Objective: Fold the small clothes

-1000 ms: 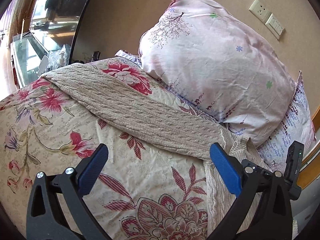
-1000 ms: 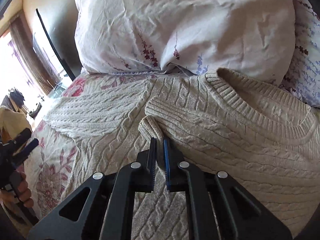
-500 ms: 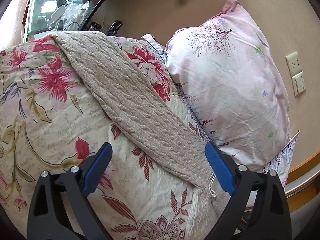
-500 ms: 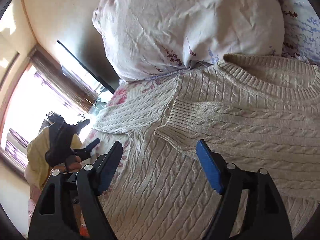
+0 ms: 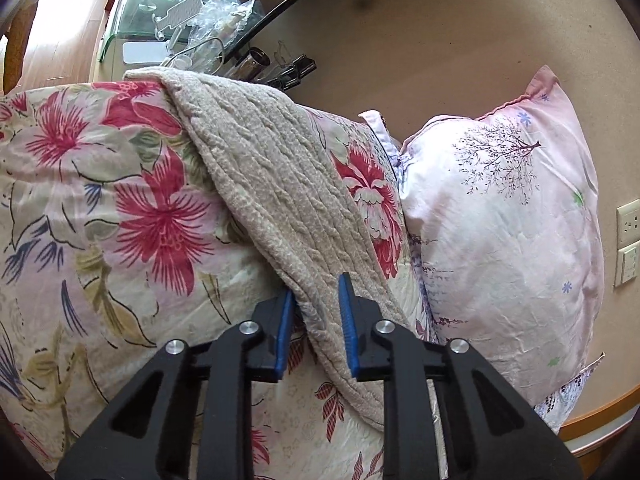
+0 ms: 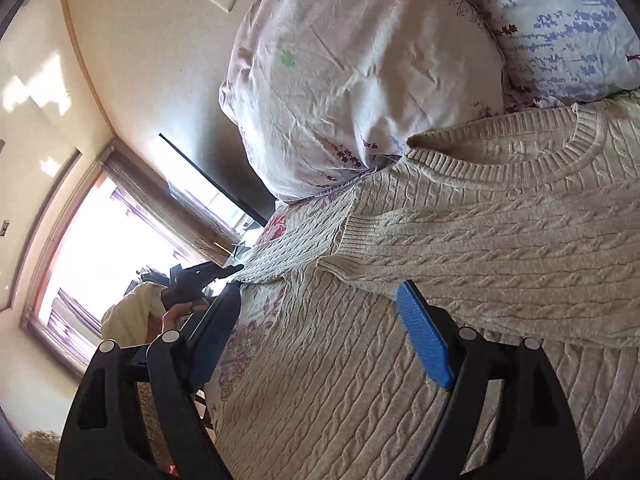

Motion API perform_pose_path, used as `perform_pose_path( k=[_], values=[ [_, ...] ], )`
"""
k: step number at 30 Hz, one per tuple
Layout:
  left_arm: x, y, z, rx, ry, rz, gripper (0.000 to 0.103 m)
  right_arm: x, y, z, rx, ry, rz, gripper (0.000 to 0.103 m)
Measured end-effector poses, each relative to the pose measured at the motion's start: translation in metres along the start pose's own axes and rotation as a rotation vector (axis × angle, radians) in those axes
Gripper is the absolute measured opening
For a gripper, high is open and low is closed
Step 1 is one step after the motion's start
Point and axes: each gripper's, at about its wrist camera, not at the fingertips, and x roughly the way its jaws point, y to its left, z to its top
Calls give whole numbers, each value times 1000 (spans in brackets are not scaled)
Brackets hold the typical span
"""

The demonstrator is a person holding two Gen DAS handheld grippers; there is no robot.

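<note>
A beige cable-knit sweater (image 6: 460,264) lies spread on a floral bed cover (image 5: 100,240), its collar toward the pillows. One sleeve lies folded across its chest. The other sleeve (image 5: 272,184) stretches out over the cover. My left gripper (image 5: 316,320) is shut on this sleeve's near edge, the knit pinched between its blue pads. It also shows in the right wrist view (image 6: 208,276), at the sleeve's end. My right gripper (image 6: 320,340) is open and empty, just above the sweater's body below the folded sleeve.
A pink pillow (image 5: 500,240) leans on the wall behind the sweater, with a lavender-print pillow (image 6: 568,28) beside it. A glass-topped side table (image 5: 180,20) with clutter stands past the bed. Wall sockets (image 5: 628,240) are at the right. A bright window (image 6: 120,248) is at the left.
My right gripper let go of the folded sleeve, opened and tilted. My left gripper moved forward to the outstretched sleeve and closed on its edge.
</note>
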Motion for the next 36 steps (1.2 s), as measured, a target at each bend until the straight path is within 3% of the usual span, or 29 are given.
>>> perform_pose_path(
  k=[1, 4, 8, 13, 17, 20, 23, 29, 31, 34, 36],
  values=[
    [1, -1, -1, -1, 9, -5, 6, -2, 0, 0, -4, -12, 1, 82],
    [-7, -23, -10, 49, -15, -66, 5, -13, -4, 3, 1, -53, 0, 82],
    [-20, -74, -31, 117, 8, -263, 5, -21, -17, 7, 43, -104, -29, 83],
    [-23, -150, -87, 261, 91, -484, 5, -36, -28, 12, 81, -182, -52, 83],
    [-5, -193, -149, 368, 205, -583, 5, -37, -37, 14, 106, -192, -68, 83],
    [20, -208, -201, 456, 286, -555, 5, -41, -39, 15, 110, -200, -82, 83],
    [50, -205, -243, 513, 377, -461, 5, -45, -40, 15, 99, -210, -106, 83],
    [85, -186, -283, 566, 477, -303, 10, -43, -43, 17, 109, -205, -117, 83],
    [86, -183, -285, 548, 490, -300, 34, -42, -42, 17, 109, -201, -118, 83],
    [77, -177, -270, 461, 464, -341, 56, -43, -42, 17, 109, -204, -119, 83],
    [72, -175, -257, 407, 433, -357, 57, -43, -43, 17, 114, -207, -118, 83]
  ],
)
